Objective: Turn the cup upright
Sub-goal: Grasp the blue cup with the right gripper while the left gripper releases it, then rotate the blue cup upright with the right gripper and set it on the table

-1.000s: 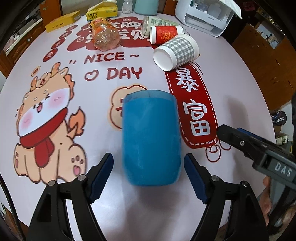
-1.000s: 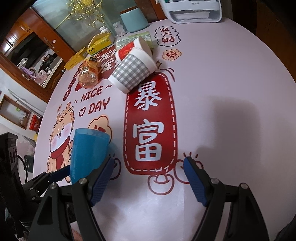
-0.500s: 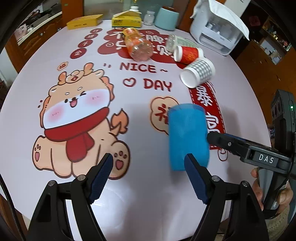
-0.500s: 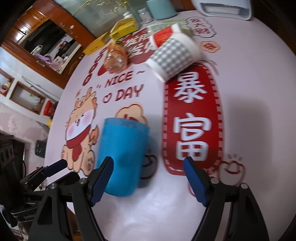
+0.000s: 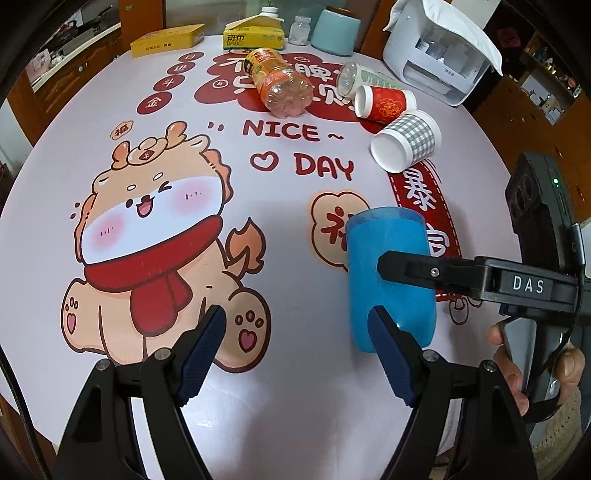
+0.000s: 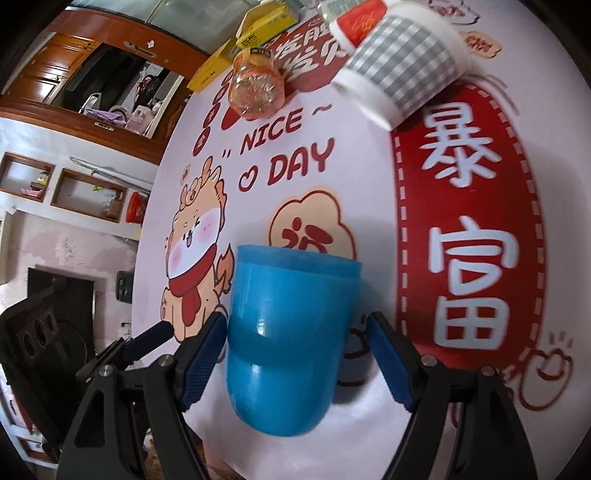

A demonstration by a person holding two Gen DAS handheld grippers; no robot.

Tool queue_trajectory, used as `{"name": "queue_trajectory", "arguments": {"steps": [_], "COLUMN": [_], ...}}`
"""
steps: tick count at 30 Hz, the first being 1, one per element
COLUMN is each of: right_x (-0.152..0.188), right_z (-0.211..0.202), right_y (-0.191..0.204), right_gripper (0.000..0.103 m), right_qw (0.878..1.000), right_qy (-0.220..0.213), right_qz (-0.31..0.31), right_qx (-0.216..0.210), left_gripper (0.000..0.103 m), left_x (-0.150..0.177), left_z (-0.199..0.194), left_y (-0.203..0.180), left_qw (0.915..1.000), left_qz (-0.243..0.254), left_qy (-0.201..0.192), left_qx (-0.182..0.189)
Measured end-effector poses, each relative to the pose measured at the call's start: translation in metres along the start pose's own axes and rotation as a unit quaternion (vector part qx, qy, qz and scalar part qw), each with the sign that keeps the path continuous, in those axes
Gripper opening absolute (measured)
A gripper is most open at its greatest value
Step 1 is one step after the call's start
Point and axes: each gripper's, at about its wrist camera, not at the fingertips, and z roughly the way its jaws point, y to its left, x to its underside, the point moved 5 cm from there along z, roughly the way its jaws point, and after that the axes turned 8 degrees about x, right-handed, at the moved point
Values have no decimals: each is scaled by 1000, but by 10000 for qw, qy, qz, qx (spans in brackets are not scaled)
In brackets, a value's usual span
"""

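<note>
A blue plastic cup [image 5: 388, 236] lies on its side on the printed table cover, rounded bottom toward me and open rim pointing away. In the right wrist view the cup [image 6: 288, 328] sits between the open fingers of my right gripper [image 6: 295, 354], with the left pad close to or touching it and a gap at the right pad. In the left wrist view my left gripper [image 5: 295, 347] is open and empty, to the left of the cup. A right gripper finger [image 5: 413, 267] reaches across the cup.
A grey checked paper cup [image 5: 406, 146], a red paper cup [image 5: 384, 105], an orange plastic bottle [image 5: 277, 85] and another bottle [image 5: 351, 79] lie on their sides at the far side. A white appliance [image 5: 443, 62], yellow boxes [image 5: 168, 38] and a teal jar [image 5: 334, 26] stand behind.
My left gripper drew back and left, away from the cup. My right gripper moved in until the cup lies between its fingers.
</note>
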Motion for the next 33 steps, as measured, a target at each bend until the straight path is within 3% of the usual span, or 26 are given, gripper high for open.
{"name": "queue_trajectory", "arguments": {"steps": [2,4,10,14,18,22,26,33], "right_x": [-1,-3,-4,-5,-6,-8,-8,-3], "right_z": [3,6,8,-7,-29,-34,-35,-35], "right_y": [3,5,13,22,36,42,45,48], "right_gripper": [78,69,69,68,68,68,68,68], "right_qw": [9999,9997,9991,9963,9757,9563,9396,9208], "right_qy": [9,28,80,-533,-1626,-2177,-2484,-2560], "right_qz": [-44,-70,-317,-671,-1243,-1558,-1833,-2245], "right_qx": [-129,-248,-279,80,778,1180,1476,1905], "left_gripper": [78,78,78,78,78,78,78,78], "left_x": [-1,-2,-5,-7,-8,-9,-8,-2], "left_z": [2,4,6,4,6,9,12,12], "left_y": [3,5,6,5,4,1,-1,1], "left_qw": [10000,10000,10000,10000,10000,10000,9999,9997], "left_qz": [-30,-41,-46,-22,-3,7,111,174], "left_qy": [23,27,4,-42,-61,-48,-39,3], "left_qx": [8,8,38,52,55,65,-82,-160]}}
